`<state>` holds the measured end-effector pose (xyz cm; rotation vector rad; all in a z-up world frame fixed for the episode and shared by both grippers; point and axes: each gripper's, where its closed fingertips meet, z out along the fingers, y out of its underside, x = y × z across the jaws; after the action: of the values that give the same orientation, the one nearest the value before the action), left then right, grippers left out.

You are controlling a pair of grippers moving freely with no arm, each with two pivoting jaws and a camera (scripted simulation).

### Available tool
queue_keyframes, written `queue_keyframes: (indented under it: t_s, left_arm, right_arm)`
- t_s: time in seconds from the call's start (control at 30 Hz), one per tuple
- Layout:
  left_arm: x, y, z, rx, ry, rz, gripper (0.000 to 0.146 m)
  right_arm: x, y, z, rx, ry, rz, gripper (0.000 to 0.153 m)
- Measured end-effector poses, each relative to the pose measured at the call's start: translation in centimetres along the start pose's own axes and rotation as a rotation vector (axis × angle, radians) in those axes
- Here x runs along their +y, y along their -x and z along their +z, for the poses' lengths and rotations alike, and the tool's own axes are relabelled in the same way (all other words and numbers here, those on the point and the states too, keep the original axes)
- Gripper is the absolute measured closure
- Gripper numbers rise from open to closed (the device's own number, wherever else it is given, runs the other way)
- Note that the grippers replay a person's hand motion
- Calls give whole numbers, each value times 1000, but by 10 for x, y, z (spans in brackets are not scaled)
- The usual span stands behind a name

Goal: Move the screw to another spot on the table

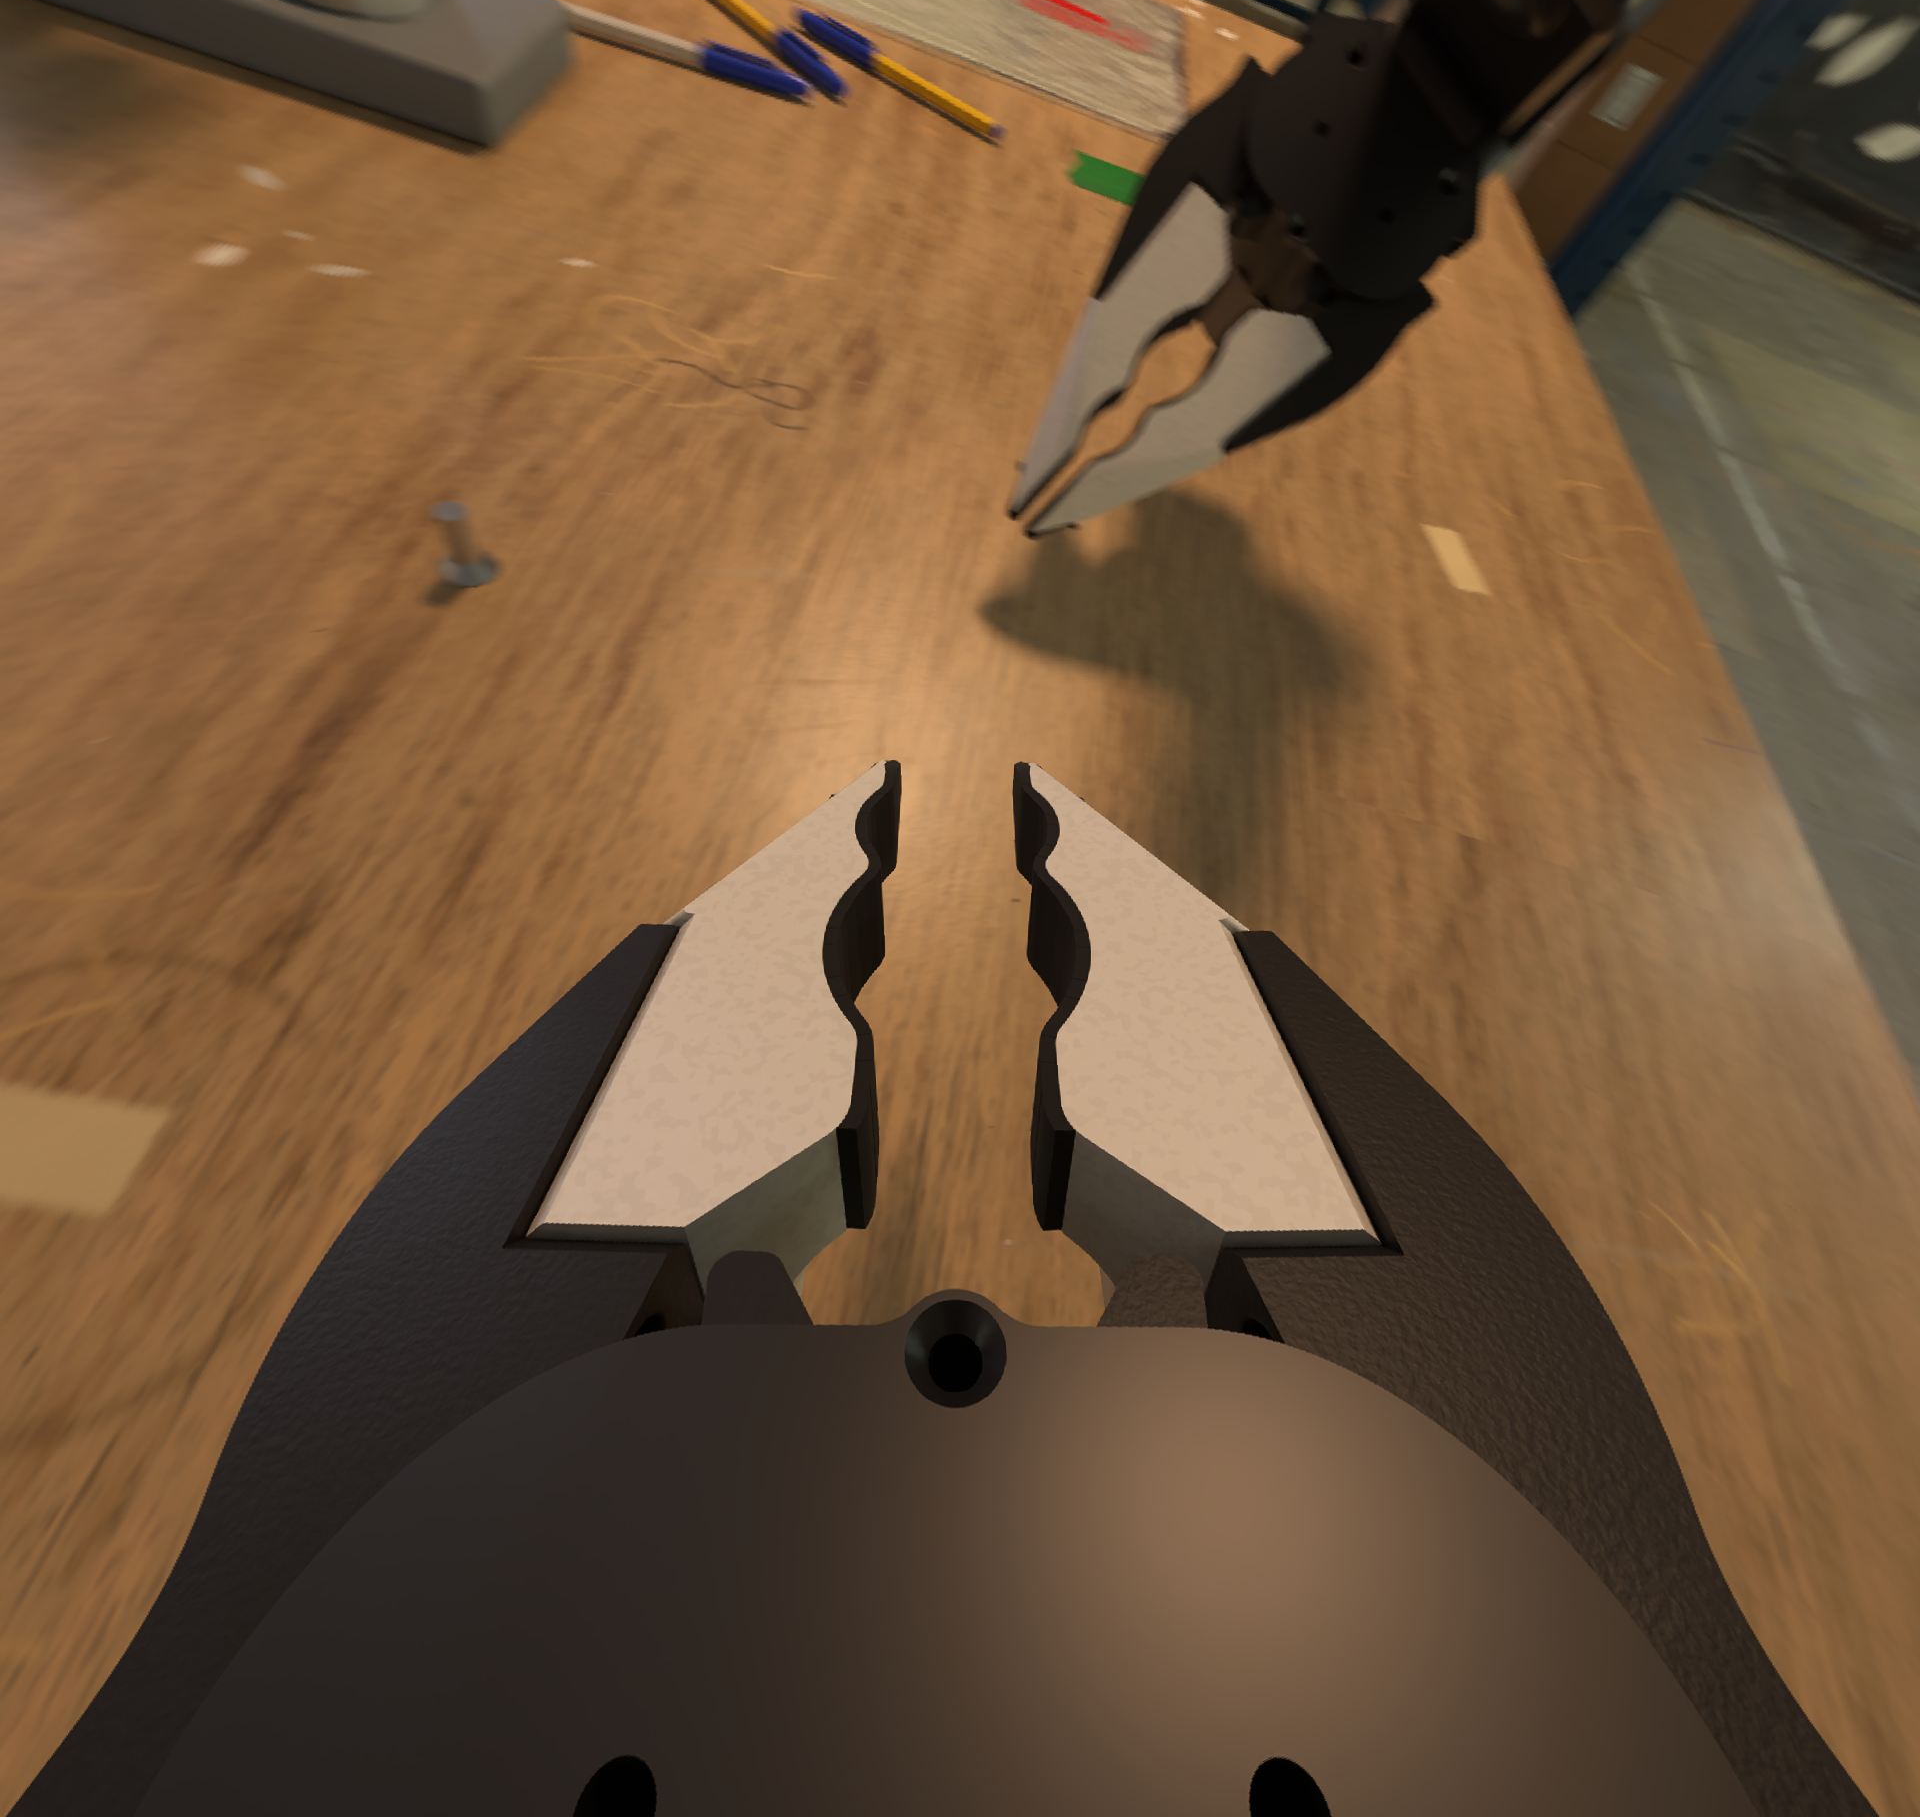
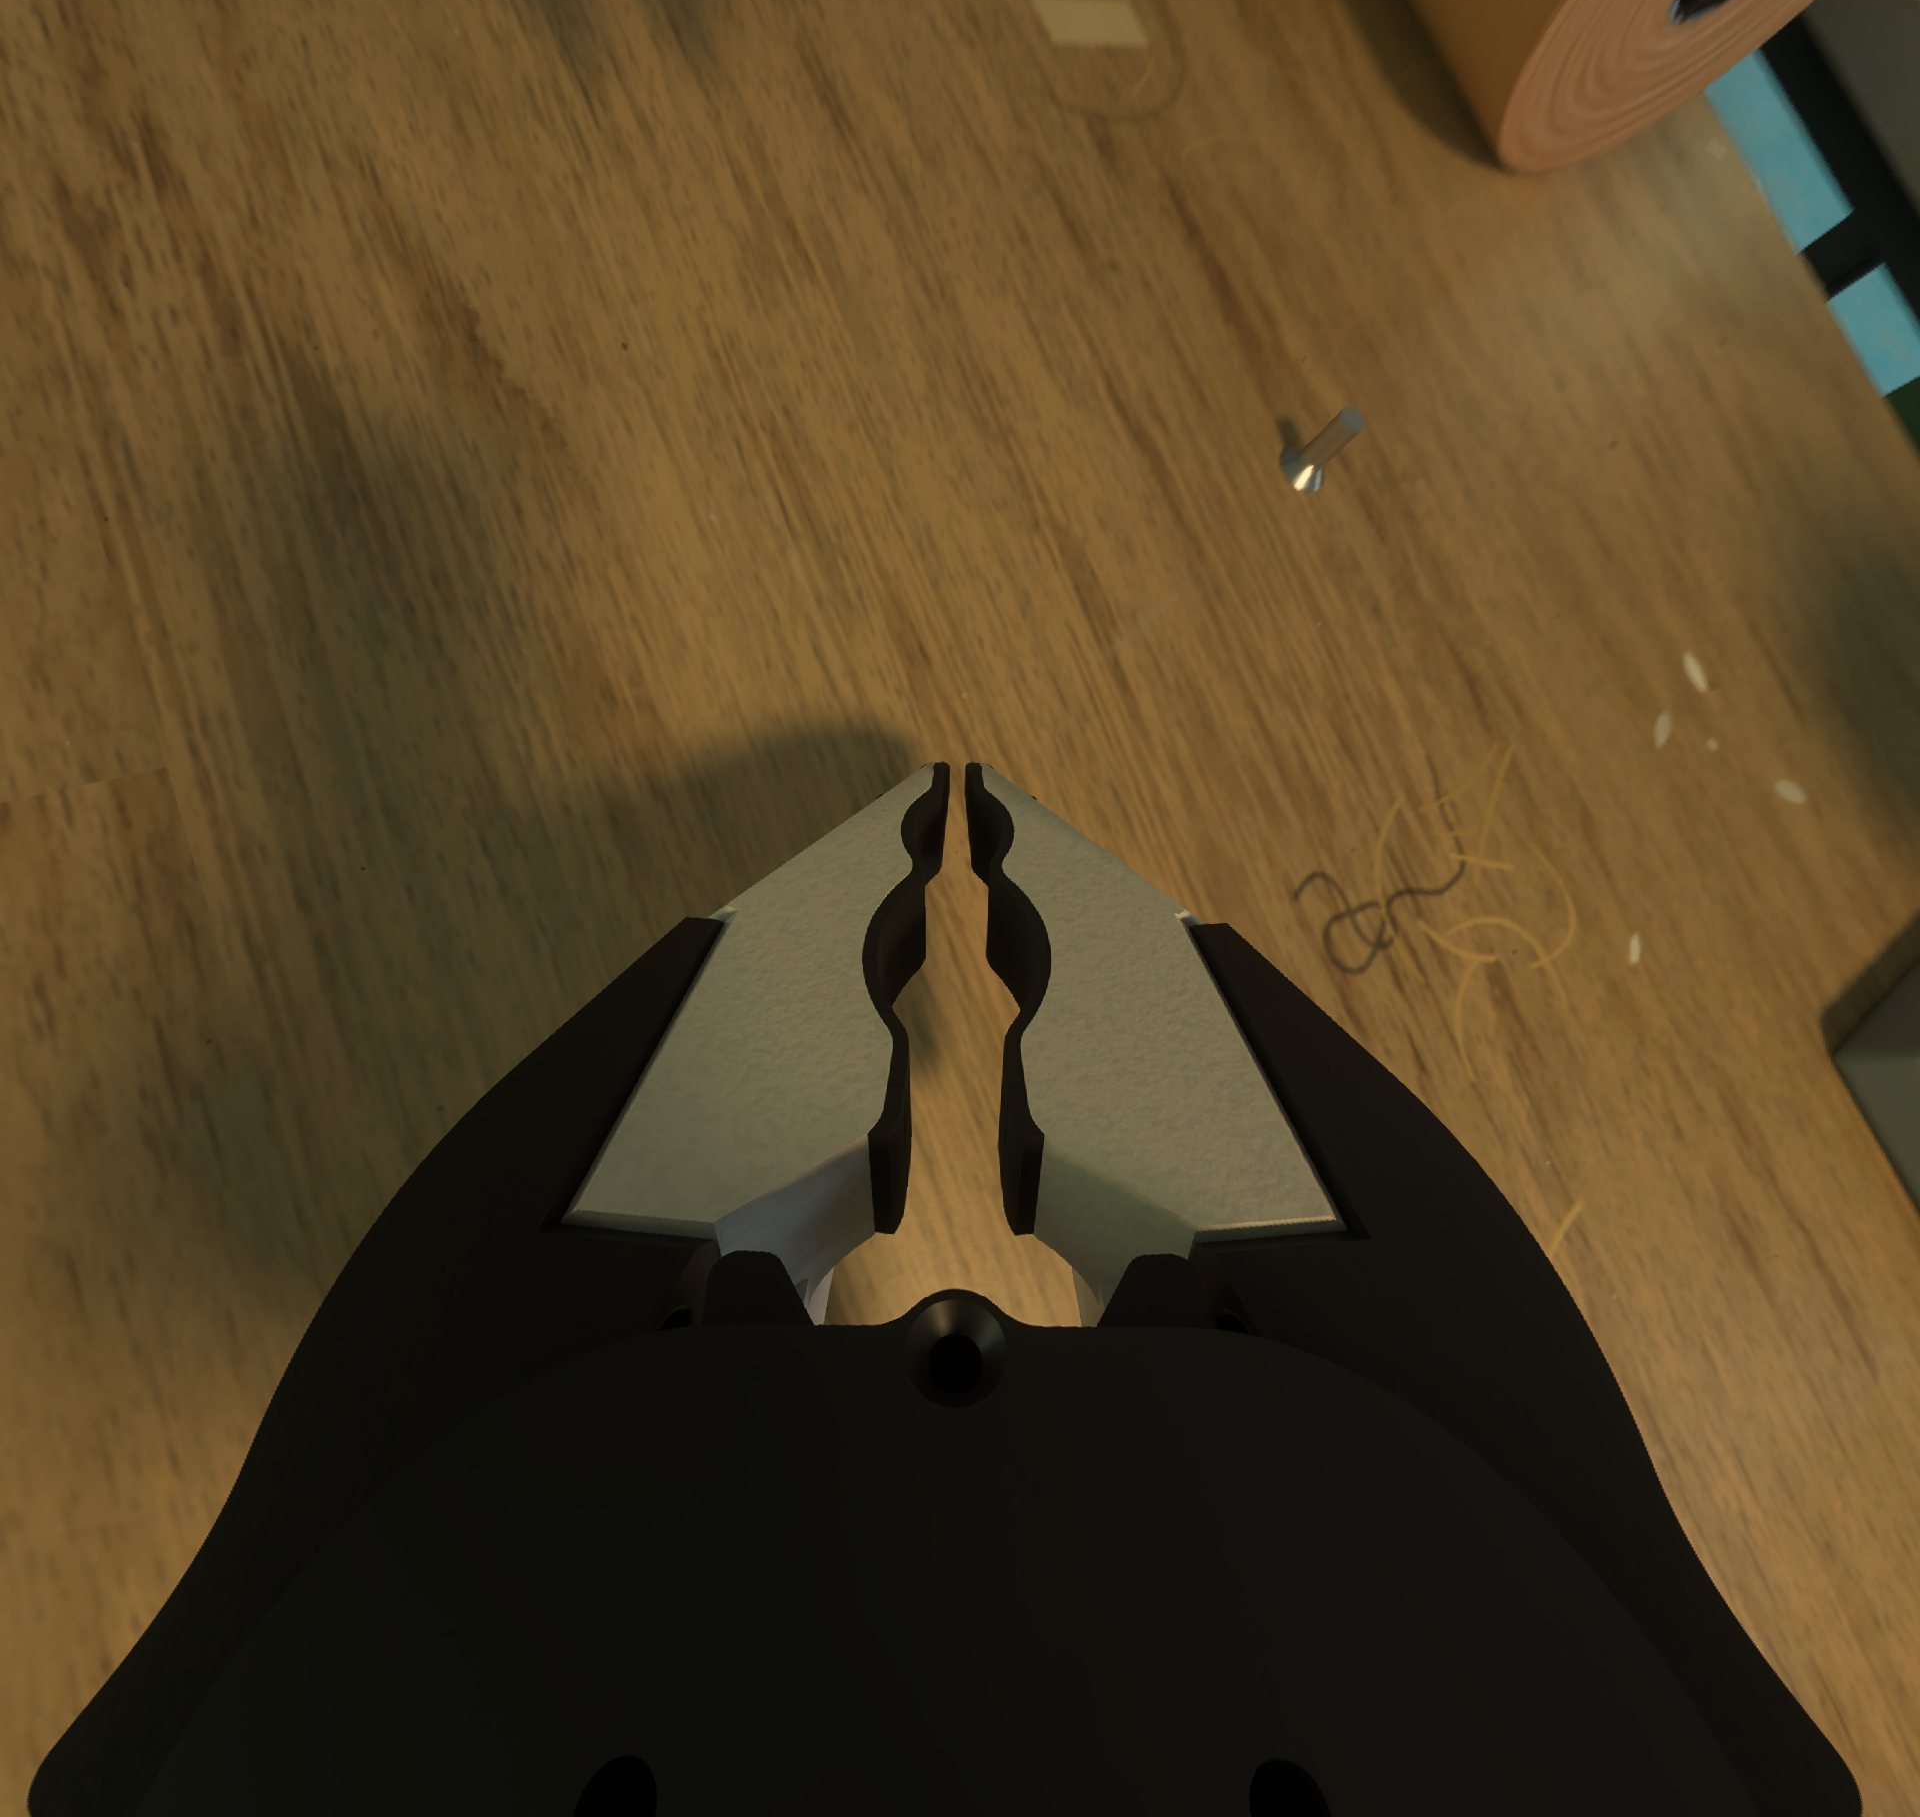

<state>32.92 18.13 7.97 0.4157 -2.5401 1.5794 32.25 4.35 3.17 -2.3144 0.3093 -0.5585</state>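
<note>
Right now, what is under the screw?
Only bare wooden table. The screw rests on its head, shank up, nothing beneath showing. The contact spot itself is hidden.

Workshop: wood bench (image 1: 727, 333), tape roll (image 2: 1538, 32), pens (image 1: 758, 68)

Left tongs (image 1: 957, 768): I held them low over counter (image 1: 727, 624), fingers parted by clear gap, nothing between, pale pads (image 1: 727, 1050) facing up. Right tongs (image 2: 957, 768): I had fingers drawn nearly together, only thin slit at tips, nothing gripped. From left wrist view, right tongs (image 1: 1029, 515) hung tilted steeply, tips pointed down at counter, just above own shadow.
</note>
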Motion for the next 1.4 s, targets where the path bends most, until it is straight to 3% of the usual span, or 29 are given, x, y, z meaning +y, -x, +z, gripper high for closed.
queue_keyframes:
  t_s: [0.33,0.67,0.77,0.87,0.97,1.1,1.23,1.33,1.4]
  left_arm:
    - [-20,50,-40,-358,-268,12,125]
    - [-16,71,-63,-503,-339,10,124]
    - [-12,73,-66,-501,-353,-21,122]
    - [-8,77,-67,-505,-360,-52,122]
    - [-5,81,-67,-515,-358,-67,121]
    - [-1,88,-62,-547,-334,-72,121]
    - [3,95,-52,-573,-313,-74,120]
    - [5,96,-47,-589,-294,-62,120]
    - [5,96,-46,-600,-288,-47,119]
  right_arm:
    - [16,5,8,-1,155,6,150]
    - [16,4,7,-14,128,93,148]
    - [9,3,4,-30,65,145,145]
    - [-7,0,-2,-42,-67,180,131]
    - [-29,-14,-11,-4,-265,237,112]
    - [-48,-41,-22,119,-457,344,102]
    - [-61,-71,-16,257,-445,355,106]
    - [-71,-89,2,306,-384,332,132]
    - [-73,-96,23,296,-302,314,134]
